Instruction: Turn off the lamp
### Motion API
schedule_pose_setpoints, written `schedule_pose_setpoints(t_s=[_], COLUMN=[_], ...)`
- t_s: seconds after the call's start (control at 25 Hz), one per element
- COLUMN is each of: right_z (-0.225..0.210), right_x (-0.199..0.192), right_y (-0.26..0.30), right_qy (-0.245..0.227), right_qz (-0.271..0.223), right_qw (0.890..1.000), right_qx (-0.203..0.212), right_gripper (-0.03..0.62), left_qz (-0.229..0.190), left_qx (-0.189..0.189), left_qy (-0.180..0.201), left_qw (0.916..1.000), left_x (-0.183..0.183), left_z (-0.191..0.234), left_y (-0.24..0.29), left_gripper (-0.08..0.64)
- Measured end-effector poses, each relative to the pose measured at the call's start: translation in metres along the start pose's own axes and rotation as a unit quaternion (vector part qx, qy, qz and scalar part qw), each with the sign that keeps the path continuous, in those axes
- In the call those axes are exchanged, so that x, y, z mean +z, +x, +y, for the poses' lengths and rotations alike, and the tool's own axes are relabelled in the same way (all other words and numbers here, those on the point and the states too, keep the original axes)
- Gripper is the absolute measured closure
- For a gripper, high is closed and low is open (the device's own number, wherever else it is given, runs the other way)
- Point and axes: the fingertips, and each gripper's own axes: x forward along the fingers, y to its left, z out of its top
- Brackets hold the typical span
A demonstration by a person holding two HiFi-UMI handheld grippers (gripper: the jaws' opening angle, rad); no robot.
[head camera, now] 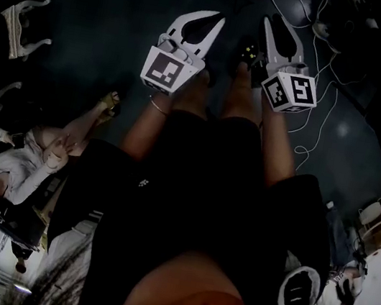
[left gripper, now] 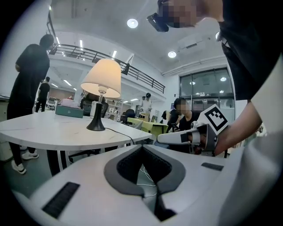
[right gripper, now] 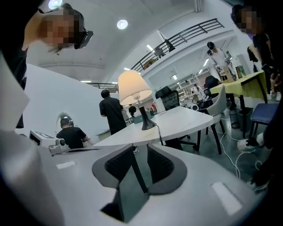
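Observation:
The lamp [left gripper: 102, 77] stands lit on a round white table [left gripper: 48, 132], with a cream shade and a black base. It is some way ahead of both grippers. The right gripper view shows the lamp [right gripper: 134, 87] too, its black cord [right gripper: 160, 134] running off the table edge. My left gripper [left gripper: 141, 150] has its tips together with nothing between them. My right gripper [right gripper: 141, 150] stands open and empty, with a gap between its tips. In the head view, the left gripper [head camera: 217, 20] and the right gripper [head camera: 281, 22] hang side by side over the dark floor.
A teal box [left gripper: 69, 111] lies on the table behind the lamp. A person in black [left gripper: 31, 75] stands at its left side. White cables [head camera: 314, 111] trail over the floor. A person [head camera: 36, 157] sits low at the left. A blue chair [right gripper: 265, 112] and a yellow-green table [right gripper: 239, 81] stand at the right.

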Motion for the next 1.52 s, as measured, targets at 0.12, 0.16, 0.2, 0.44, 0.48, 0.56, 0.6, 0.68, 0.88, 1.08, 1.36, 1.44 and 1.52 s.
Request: schedule_pose_setpoints(t_s=[0.12, 0.16, 0.2, 0.44, 0.48, 0.56, 0.6, 0.68, 0.88, 1.08, 1.36, 1.44, 1.52], right_z=[-0.014, -0.019, -0.024, -0.045, -0.047, -0.051, -0.052, -0.057, -0.069, -0.074, -0.095, -0.094, -0.089], right_x=[-0.002, -0.002, -0.001, 0.001, 0.0, -0.005, -0.009, -0.015, -0.025, -0.032, -0.041, -0.041, -0.043], right_y=[0.011, 0.015, 0.019, 0.042, 0.046, 0.053, 0.056, 0.063, 0.078, 0.091, 0.1, 0.102, 0.102], right_qy=[-0.004, -0.006, -0.007, -0.016, -0.015, -0.013, -0.012, -0.015, -0.023, -0.024, -0.017, -0.021, -0.03], right_qz=[0.006, 0.006, 0.007, 0.011, 0.012, 0.02, 0.026, 0.036, 0.047, 0.05, 0.058, 0.059, 0.063], right_qw=[1.0, 1.0, 1.0, 1.0, 1.0, 0.999, 0.999, 0.999, 0.998, 0.997, 0.997, 0.997, 0.996], right_qx=[0.002, 0.003, 0.003, 0.014, 0.016, 0.021, 0.024, 0.027, 0.037, 0.047, 0.041, 0.043, 0.05], right_gripper=[0.517, 0.517, 0.517, 0.516, 0.515, 0.513, 0.506, 0.5, 0.5, 0.5, 0.507, 0.55, 0.568], left_qz=[-0.001, 0.001, 0.003, 0.01, 0.008, 0.011, 0.014, 0.014, 0.013, 0.014, 0.017, 0.023, 0.02], left_qx=[0.011, 0.015, 0.018, 0.036, 0.041, 0.047, 0.049, 0.053, 0.047, 0.054, 0.06, 0.06, 0.059], left_qy=[-0.004, -0.005, -0.007, -0.016, -0.018, -0.018, -0.017, -0.015, -0.023, -0.025, -0.036, -0.028, -0.03], left_qw=[0.9999, 0.9999, 0.9998, 0.9992, 0.999, 0.9987, 0.9986, 0.9984, 0.9985, 0.9981, 0.9974, 0.9976, 0.9976], left_x=[-0.009, -0.012, -0.015, -0.024, -0.026, -0.03, -0.032, -0.035, -0.041, -0.05, -0.065, -0.067, -0.067], left_z=[0.004, 0.005, 0.005, 0.008, 0.011, 0.014, 0.016, 0.019, 0.018, 0.023, 0.024, 0.025, 0.025], left_y=[0.005, 0.007, 0.009, 0.019, 0.022, 0.028, 0.031, 0.039, 0.057, 0.065, 0.084, 0.085, 0.086], left_gripper=[0.554, 0.554, 0.554, 0.552, 0.552, 0.552, 0.552, 0.552, 0.552, 0.552, 0.552, 0.552, 0.552])
